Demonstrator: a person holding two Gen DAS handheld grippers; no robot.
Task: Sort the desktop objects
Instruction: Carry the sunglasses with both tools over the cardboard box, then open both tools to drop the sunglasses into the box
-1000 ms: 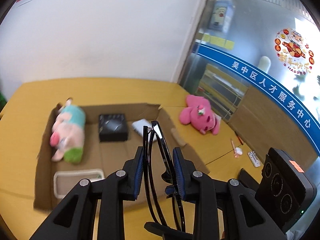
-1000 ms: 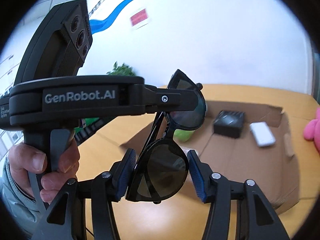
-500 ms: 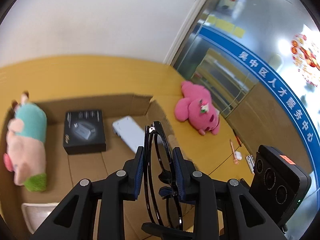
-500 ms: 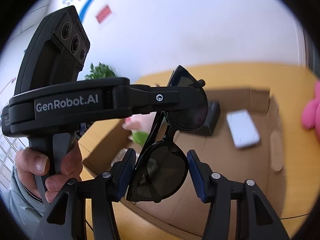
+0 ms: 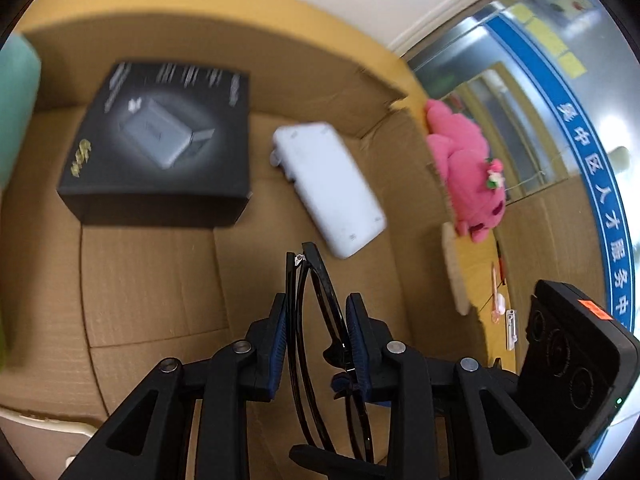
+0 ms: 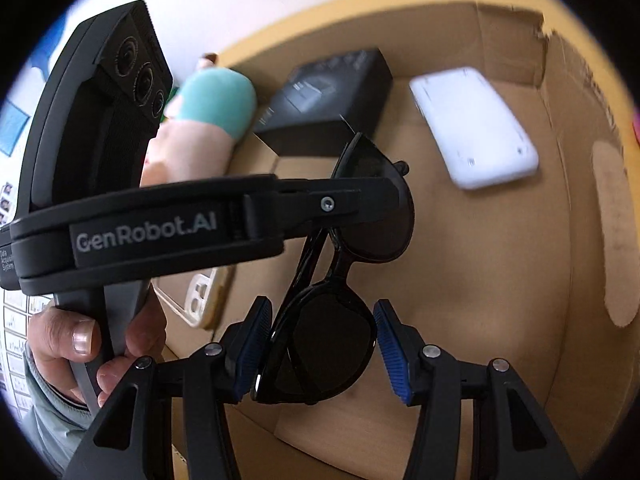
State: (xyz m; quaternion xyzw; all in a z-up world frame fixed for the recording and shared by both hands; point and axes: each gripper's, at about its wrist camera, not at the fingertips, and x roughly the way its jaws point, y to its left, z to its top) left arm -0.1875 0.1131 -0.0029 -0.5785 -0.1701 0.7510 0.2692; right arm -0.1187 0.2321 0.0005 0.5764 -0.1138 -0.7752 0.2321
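Left wrist view looks down into an open cardboard box (image 5: 160, 280) on a yellow table (image 5: 468, 264): a teal-and-pink plush toy (image 5: 16, 108) lies at the far left edge, a black product box (image 5: 160, 148) next to it, then a white power bank (image 5: 332, 188) flat on the box floor. Outside the torn right wall sits a pink plush toy (image 5: 468, 176). Low in frame, the left gripper (image 5: 316, 336) clamps its blue pads narrowly on the folded black sunglasses (image 5: 320, 320), held above the box floor near the power bank. Right wrist view shows a hand (image 6: 92, 344) gripping the left tool's handle at the left, a pale phone case (image 6: 204, 300) beneath it, and the right gripper (image 6: 320, 344) with its pads set moderately apart around one dark lens; the left pad touches the frame, the right pad's contact cannot be told
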